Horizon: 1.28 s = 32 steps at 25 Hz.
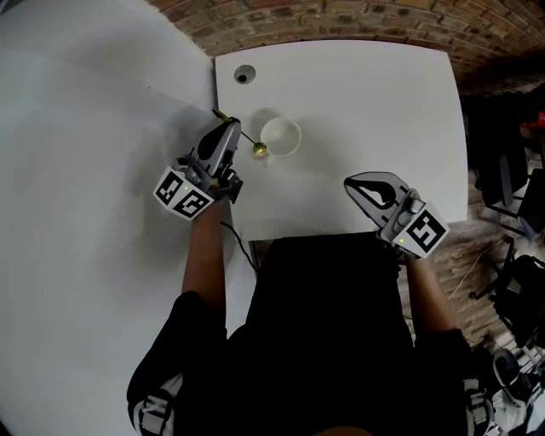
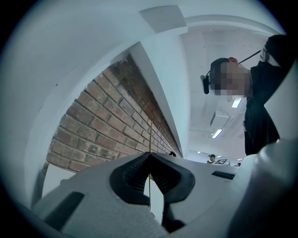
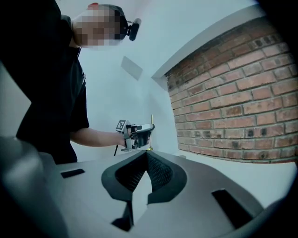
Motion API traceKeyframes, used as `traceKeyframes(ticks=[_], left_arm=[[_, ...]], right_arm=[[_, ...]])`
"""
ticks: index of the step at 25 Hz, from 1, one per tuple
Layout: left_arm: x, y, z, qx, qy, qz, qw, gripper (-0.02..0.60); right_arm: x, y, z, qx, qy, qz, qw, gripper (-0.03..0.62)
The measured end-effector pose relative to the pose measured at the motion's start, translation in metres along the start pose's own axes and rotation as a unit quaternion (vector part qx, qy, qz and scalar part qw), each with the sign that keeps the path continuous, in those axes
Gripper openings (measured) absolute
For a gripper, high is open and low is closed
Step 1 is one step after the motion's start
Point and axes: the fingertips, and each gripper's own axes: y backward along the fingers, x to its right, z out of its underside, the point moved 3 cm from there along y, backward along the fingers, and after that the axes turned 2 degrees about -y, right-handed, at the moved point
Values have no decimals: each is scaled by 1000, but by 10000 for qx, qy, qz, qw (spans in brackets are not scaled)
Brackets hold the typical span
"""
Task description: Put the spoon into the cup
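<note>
A white cup (image 1: 280,136) stands on the white table (image 1: 366,102), left of its middle. My left gripper (image 1: 232,125) is shut on the thin handle of a gold spoon (image 1: 259,149). The spoon's bowl hangs low at the cup's left rim, outside the cup. In the left gripper view the spoon handle (image 2: 150,135) runs up between the closed jaws of the left gripper (image 2: 150,155). My right gripper (image 1: 364,189) is shut on nothing near the table's front edge. From the right gripper (image 3: 146,154) I see the left gripper (image 3: 138,134) with the spoon handle (image 3: 152,120) upright; the cup is hidden there.
A round cable hole (image 1: 244,75) sits in the table's far left corner. A white wall (image 1: 94,128) borders the table's left edge, and a brick wall (image 1: 341,17) runs behind. Dark chair bases (image 1: 515,289) stand on the floor at the right.
</note>
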Motion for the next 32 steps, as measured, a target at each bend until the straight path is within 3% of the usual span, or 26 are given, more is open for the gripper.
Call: traceKeyframes(ticks=[15,25,32], left_arm=[[-56,-23,61,-268,190,-80,9994,15],[-66,-28,98,-621,168,-63,9979,15],[-66,-27,110,-613,214,-24,9979,14]], right_arm=[[31,-30,-3,-183,-182,-81,9996,6],[41,-29,-1,-88,-208,-69,9997,6],[43,-32,2,-53,-255,-12,9997,6]])
